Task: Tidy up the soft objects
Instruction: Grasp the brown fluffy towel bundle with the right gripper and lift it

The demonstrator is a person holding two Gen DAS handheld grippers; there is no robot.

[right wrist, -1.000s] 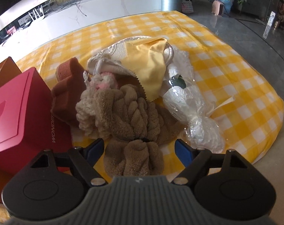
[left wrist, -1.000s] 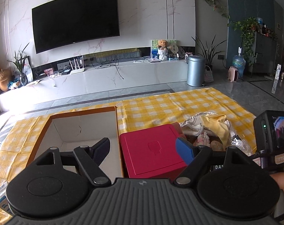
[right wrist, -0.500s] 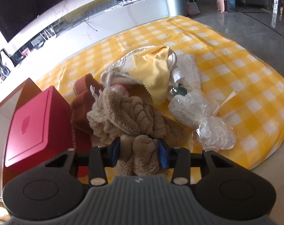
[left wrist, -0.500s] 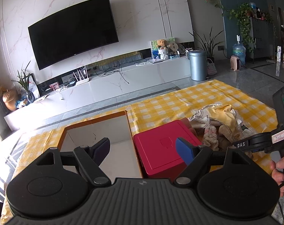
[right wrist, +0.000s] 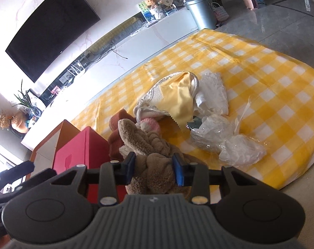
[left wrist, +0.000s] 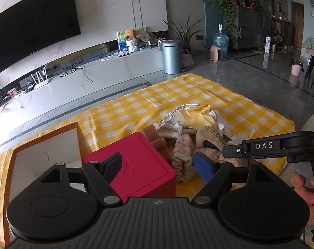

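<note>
A pile of soft things lies on the yellow checked cloth: a brown plush toy, a pink and cream knitted piece, a yellow cloth and crumpled clear bags. My right gripper is closing, and its blue pads press the plush toy's lower end from both sides. In the left wrist view the same gripper reaches in from the right, a hand on its handle. My left gripper is open and holds nothing, above a red box.
An open orange-edged box stands left of the red box. A rust-brown block leans behind the red box. Beyond the cloth are grey floor tiles, a low white TV bench and a metal bin.
The right gripper's jaws went from wide apart to clamped on the brown plush toy, which now hangs lifted off the pile. The left gripper swung right, towards the pile, still open.
</note>
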